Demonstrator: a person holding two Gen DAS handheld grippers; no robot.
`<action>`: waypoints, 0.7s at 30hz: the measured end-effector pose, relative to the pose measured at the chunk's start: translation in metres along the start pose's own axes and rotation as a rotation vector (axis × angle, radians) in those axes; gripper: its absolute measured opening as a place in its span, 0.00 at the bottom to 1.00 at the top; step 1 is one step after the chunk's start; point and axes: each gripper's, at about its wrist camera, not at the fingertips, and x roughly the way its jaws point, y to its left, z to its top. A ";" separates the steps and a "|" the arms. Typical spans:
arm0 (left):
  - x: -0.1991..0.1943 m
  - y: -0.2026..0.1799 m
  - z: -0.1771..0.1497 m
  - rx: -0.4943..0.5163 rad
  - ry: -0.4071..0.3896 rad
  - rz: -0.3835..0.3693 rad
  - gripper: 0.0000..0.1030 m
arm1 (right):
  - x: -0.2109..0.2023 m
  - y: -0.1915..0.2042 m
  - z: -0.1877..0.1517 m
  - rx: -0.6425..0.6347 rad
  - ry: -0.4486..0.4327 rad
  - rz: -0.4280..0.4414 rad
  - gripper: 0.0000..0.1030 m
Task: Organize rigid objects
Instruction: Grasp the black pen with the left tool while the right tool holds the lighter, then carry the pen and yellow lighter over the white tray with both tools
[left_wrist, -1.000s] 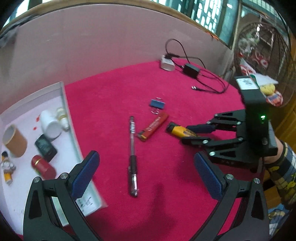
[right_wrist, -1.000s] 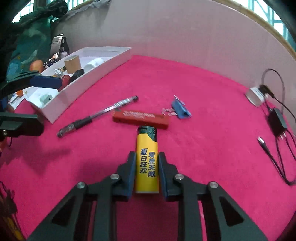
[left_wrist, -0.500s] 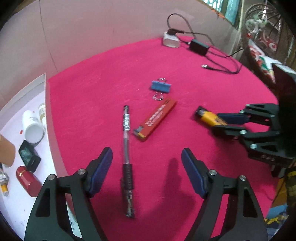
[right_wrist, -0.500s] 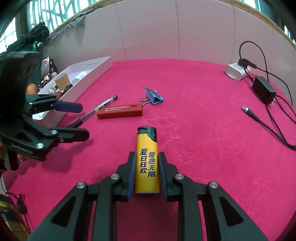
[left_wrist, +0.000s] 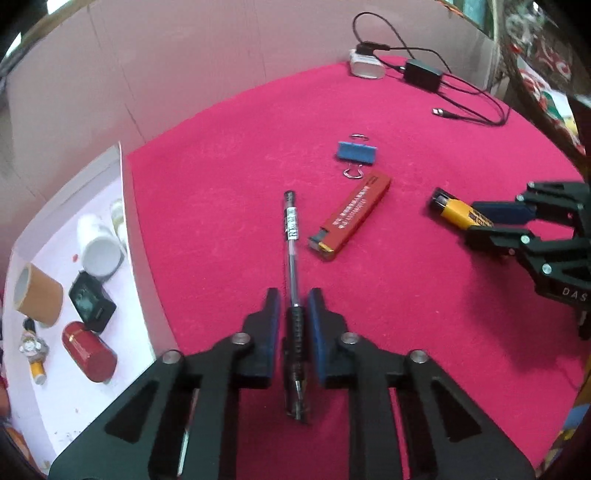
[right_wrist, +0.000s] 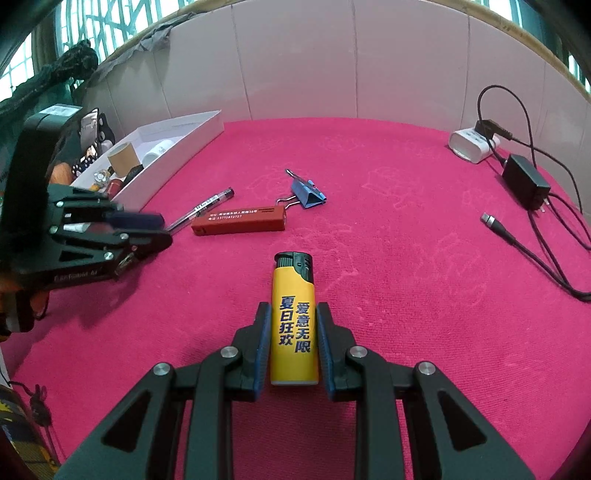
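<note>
You are partway through the sorting, by the look of it: the white tray (left_wrist: 125, 206) at the left edge of the red cloth (left_wrist: 229, 177) already holds a share of the small things, while four pieces are not yet in it. Your left gripper (left_wrist: 293, 332) has just been closing, and its blue pads now sit tight on the dark grip of the pen (left_wrist: 291, 236), which lies on the cloth with its cap end pointing away from you. Your right gripper (right_wrist: 291, 336) is clamped on the yellow lighter (right_wrist: 293, 317), pads pressed to both long sides; whether the lighter rests on the cloth or is raised off it, you cannot tell from here. Untouched in the middle lie the red lighter (left_wrist: 351, 218) and, just beyond it, the blue binder clip (left_wrist: 356, 152). So the count outside the tray is one pen, two lighters, one clip. Inside the tray you can make out one brown cardboard tube (left_wrist: 38, 293), one white bottle (left_wrist: 98, 245), one small black device (left_wrist: 91, 302), one red cylinder (left_wrist: 88, 350), and two or three smaller vials too blurred to count surely. The charger and cable (left_wrist: 424, 74) at the far edge look like no part of the job. What remains, I judge, is to carry both held pieces to the tray, then fetch the last two.
</note>
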 end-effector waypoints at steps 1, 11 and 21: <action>0.000 -0.003 0.000 0.015 -0.004 0.013 0.13 | 0.000 0.001 0.000 -0.002 0.001 -0.006 0.22; -0.005 0.005 -0.004 -0.066 -0.030 -0.050 0.09 | -0.002 0.001 -0.001 0.015 -0.012 -0.019 0.22; -0.057 0.003 -0.004 -0.123 -0.185 -0.050 0.09 | -0.039 0.002 0.006 0.104 -0.157 -0.010 0.22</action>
